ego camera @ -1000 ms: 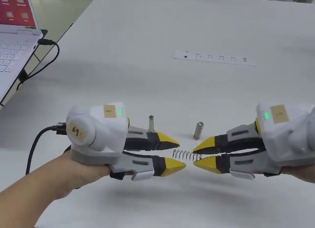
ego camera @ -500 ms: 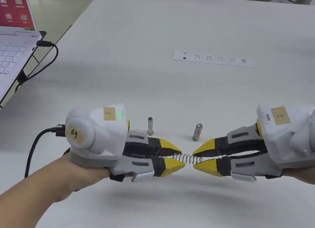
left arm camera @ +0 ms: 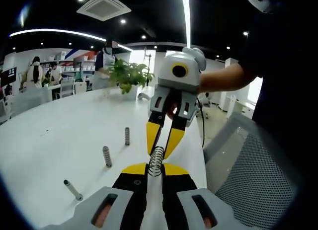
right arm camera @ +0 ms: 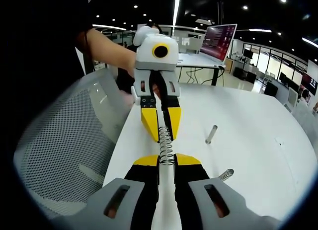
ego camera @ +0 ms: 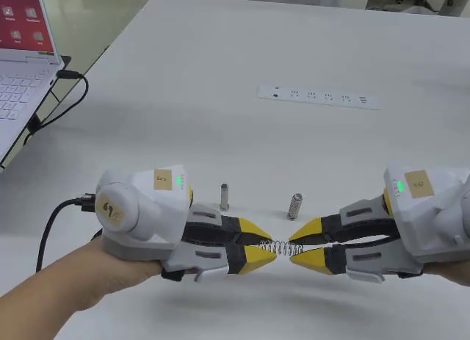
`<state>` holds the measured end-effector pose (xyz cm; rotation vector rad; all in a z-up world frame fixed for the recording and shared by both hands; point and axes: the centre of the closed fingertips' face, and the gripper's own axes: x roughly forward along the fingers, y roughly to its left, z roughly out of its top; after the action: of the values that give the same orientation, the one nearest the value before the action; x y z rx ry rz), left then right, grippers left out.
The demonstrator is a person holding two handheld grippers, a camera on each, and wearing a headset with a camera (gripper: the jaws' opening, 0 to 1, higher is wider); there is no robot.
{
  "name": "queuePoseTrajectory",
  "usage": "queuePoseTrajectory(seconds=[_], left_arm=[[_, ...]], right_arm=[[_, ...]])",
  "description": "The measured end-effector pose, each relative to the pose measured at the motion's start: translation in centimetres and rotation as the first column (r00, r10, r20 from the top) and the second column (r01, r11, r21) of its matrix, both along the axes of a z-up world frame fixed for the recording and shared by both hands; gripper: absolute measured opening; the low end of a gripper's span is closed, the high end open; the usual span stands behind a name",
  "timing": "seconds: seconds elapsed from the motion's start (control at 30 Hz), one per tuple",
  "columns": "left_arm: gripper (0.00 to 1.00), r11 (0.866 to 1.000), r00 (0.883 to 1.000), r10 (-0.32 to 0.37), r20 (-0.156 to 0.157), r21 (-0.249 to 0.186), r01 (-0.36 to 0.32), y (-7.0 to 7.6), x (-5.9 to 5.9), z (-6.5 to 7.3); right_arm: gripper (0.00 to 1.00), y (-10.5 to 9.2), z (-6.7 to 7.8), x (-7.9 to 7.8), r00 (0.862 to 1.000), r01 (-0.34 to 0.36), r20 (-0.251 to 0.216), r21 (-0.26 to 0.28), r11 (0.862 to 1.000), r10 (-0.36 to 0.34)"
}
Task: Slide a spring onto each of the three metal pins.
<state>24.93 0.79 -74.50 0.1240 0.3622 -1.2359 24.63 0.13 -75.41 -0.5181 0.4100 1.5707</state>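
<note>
Spring [ego camera: 281,247] spans level between the two gripper tips, held up off the desk [ego camera: 220,112]. One end is pinched in the left gripper [ego camera: 263,249], the other end in the right gripper [ego camera: 297,246]. Both are clenched on it, with the yellow tips pointing at each other, close but not touching. In the left gripper view its own jaws meet around the near end of the spring [left arm camera: 156,159], and the right gripper faces it from beyond. In the right gripper view the spring [right arm camera: 166,143] runs from its own jaws straight to the left one. Just behind the tips on the desk stands a bare pin [ego camera: 224,197], upright, and near it a loaded pin [ego camera: 295,205] with a spring on it, both apart from the held one. Farther back lies a white power strip [ego camera: 318,97] and, at the far left edge, a laptop [ego camera: 18,53].
</note>
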Motion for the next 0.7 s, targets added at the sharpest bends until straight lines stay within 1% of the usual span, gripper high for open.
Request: queuePoseTrajectory(seconds=[0.2, 0.27, 0.43, 0.53, 0.63, 0.7], left_arm=[[0.02, 1.0, 1.0, -0.002, -0.004, -0.008, 0.002, -0.01, -0.13, 0.14], [0.02, 1.0, 1.0, -0.001, -0.008, -0.01, 0.001, -0.01, -0.15, 0.16], [0.02, 1.0, 1.0, -0.006, -0.011, -0.007, 0.006, -0.04, -0.35, 0.03], [0.02, 1.0, 1.0, -0.005, -0.014, -0.007, 0.005, -0.01, -0.35, -0.01], [0.02, 1.0, 1.0, 0.0, -0.017, -0.012, 0.0, 0.13, -0.26, 0.11], [0.02, 1.0, 1.0, 0.003, -0.017, -0.013, -0.003, 0.23, -0.22, 0.2]], right_arm=[[0.08, 0.05, 0.15, 0.01, 1.0, 0.013, -0.008, 0.009, 1.0, -0.013], [0.08, 0.07, 0.17, 0.02, 1.0, 0.014, -0.002, 0.011, 1.0, -0.014], [0.09, 0.08, 0.0, -0.07, 1.0, 0.017, -0.008, 0.005, 1.0, -0.017], [0.09, 0.12, -0.16, 0.06, 0.999, 0.027, -0.025, 0.0, 1.0, -0.027], [0.09, 0.2, -0.02, 0.06, 0.999, 0.028, -0.021, 0.005, 1.0, -0.027], [0.1, 0.08, -0.26, 0.11, 0.999, 0.029, -0.021, -0.008, 1.0, -0.029]])
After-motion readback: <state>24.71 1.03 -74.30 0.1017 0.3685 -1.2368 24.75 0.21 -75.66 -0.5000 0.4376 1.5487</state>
